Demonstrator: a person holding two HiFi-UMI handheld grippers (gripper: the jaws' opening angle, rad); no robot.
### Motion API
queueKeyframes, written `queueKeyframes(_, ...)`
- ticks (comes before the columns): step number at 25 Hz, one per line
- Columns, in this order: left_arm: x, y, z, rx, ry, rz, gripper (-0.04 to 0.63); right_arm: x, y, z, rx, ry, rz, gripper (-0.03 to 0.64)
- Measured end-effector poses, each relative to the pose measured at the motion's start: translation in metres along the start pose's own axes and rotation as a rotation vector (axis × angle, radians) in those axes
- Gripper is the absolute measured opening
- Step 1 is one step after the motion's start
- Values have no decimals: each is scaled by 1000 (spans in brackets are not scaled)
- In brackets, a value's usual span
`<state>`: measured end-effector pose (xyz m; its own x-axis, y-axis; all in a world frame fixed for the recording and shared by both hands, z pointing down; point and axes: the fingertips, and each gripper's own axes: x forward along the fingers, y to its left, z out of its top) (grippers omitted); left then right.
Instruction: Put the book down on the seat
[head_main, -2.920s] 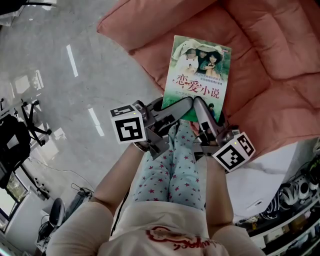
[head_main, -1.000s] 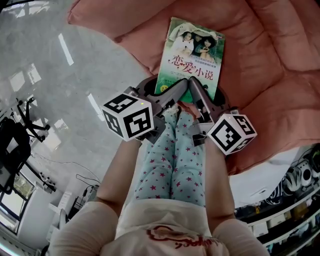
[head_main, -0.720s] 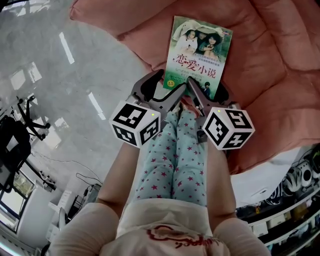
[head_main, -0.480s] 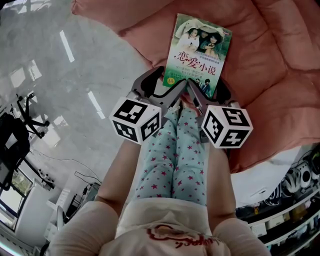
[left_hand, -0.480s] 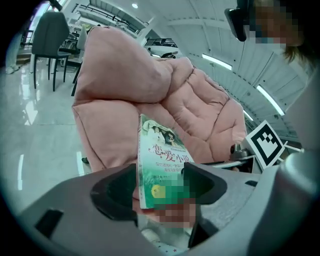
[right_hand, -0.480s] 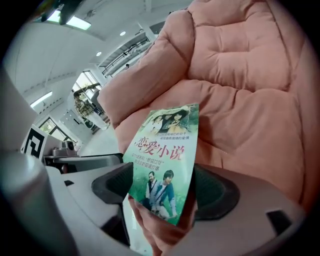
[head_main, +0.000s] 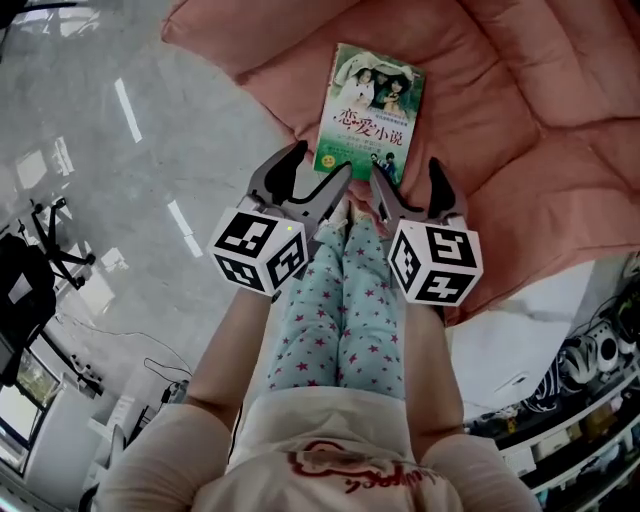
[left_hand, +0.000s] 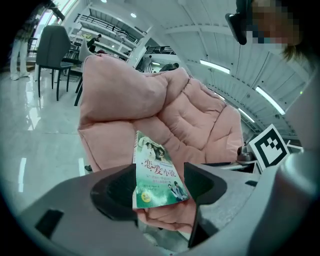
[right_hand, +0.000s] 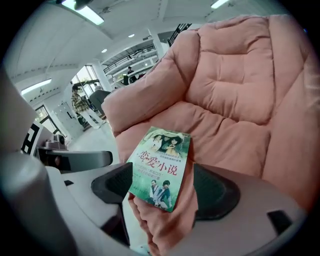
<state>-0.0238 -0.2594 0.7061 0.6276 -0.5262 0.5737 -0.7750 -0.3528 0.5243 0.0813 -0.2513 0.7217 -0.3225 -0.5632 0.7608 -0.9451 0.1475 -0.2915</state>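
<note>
The book (head_main: 368, 112) was let go and now lay flat near the front edge of the pink seat (head_main: 500, 120), the left gripper (head_main: 320, 166) and right gripper (head_main: 406, 176) having just opened wide and backed off empty, so the put-down looked done.

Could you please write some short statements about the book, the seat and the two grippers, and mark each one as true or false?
1. The book lies on the pink seat. True.
2. The left gripper has its jaws shut on the book. False: the jaws stand apart and have just been opening. The book's near end shows in the gap, but no pad presses on it.
3. The book's cover faces down. False: the printed cover faces up.
4. The right gripper is open. True. Its jaws have just been opening too, and the book's near end lies loose between them.
</note>
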Motion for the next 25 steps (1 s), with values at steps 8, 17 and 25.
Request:
queueKeyframes(8, -22, -33, 33, -22, -47, -55, 285, -36, 12, 49, -49, -108, -4, 353)
queueKeyframes(17, -67, -112, 123, 56, -262, -143, 259, -123, 50, 128, -145, -339, 20, 72)
queueKeyframes(25, -113, -167, 183, 188, -342, -146, 144, -194, 84, 195, -210, -472, 90, 23)
